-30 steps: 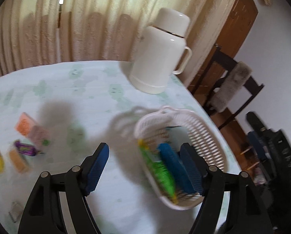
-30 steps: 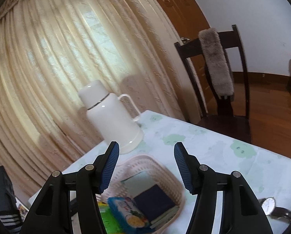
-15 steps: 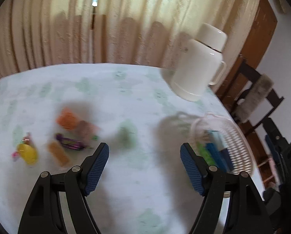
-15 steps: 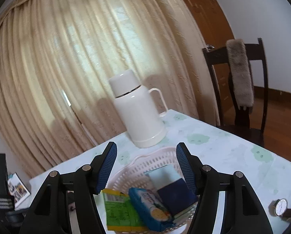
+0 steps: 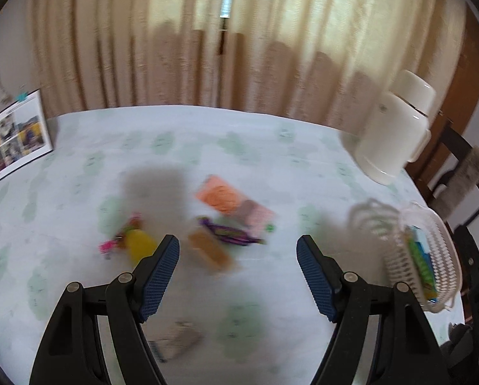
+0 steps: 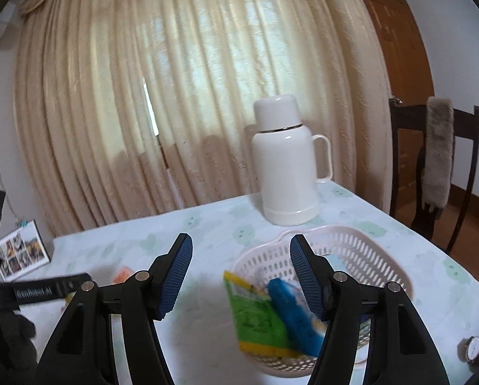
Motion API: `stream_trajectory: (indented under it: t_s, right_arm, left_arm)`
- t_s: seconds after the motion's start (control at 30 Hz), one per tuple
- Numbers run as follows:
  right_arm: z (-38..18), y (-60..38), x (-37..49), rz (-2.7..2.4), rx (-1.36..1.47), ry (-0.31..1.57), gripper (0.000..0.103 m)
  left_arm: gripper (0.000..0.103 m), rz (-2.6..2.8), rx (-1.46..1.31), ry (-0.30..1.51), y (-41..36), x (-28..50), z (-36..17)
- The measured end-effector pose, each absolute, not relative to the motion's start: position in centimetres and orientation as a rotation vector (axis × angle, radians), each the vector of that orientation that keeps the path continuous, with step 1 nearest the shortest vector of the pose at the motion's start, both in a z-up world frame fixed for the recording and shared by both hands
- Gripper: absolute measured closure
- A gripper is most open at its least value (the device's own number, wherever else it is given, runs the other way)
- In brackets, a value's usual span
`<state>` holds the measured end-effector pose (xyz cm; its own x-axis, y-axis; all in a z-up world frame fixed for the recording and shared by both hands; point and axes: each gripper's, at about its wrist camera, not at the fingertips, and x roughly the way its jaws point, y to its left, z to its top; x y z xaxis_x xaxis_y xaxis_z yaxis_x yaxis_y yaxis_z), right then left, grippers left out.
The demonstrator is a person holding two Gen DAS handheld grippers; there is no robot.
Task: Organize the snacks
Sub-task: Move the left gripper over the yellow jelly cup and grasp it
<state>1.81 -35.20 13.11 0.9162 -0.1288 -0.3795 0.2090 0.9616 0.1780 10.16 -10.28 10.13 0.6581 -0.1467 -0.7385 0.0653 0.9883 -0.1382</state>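
— Where is free room on the table (image 5: 271, 337)?

— Near the camera, between the loose snacks (image 5: 220, 221) on the left and the basket (image 5: 444, 256) on the right, the cloth is bare.

— What stands in the way?

— The white thermos (image 6: 287, 166) stands far behind the basket. A chair (image 6: 438, 160) blocks the right side. A photo card (image 5: 13, 141) leans at the far left.

Left claw (image 5: 237, 274): black angular plastic arms, each carrying two round silver screws, tipped with blue fingers (image 5: 160, 276) in a fine cross-hatched grip texture. Right claw (image 6: 241, 276): same build, black frame, silver screw heads, blue ribbed pads (image 6: 176, 276). At the right wrist view's left edge, a black bar bears white lettering, blurred, beside a dark glove (image 6: 10, 337).
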Motion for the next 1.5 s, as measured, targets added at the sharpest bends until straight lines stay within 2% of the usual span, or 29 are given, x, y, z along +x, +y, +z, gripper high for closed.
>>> stream_trajectory:
  t_s: [0.17,0.33,0.67,0.8,0.97,1.07,1.5]
  right_arm:
    - [12.5,-33.4,2.0,-0.137,0.166,0.394,0.039]
    - [11.8,-30.9,2.1,-0.071,0.085,0.414,0.039]
    - [10.1,-27.5,2.5,0.034,-0.019,0.483,0.039]
    - [9.7,-27.3,2.7,0.052,-0.015,0.507,0.038]
    - [9.5,-27.1,2.6,0.057,-0.023,0.517,0.038]
    - [9.4,-26.9,2.7,0.064,-0.028,0.522,0.038]
    - [8.7,-26.2,3.0,0.136,-0.016,0.569,0.038]
  left_arm:
    - [0.031,-0.057,-0.138,0.858,-6.7,10.6,9.4]
    - [0.039,-0.009,-0.202,0.912,-3.5,11.7,8.0]
    - [0.04,-0.014,-0.253,0.998,-2.2,13.5,4.9]
    - [0.05,-0.026,-0.245,1.012,-2.7,14.2,4.1]
    - [0.057,-0.01,-0.237,1.021,-2.8,15.1,3.0]
    - [0.072,0.009,-0.221,1.018,-2.6,15.3,2.5]
    - [0.072,-0.025,-0.227,0.971,-2.6,13.3,5.4]
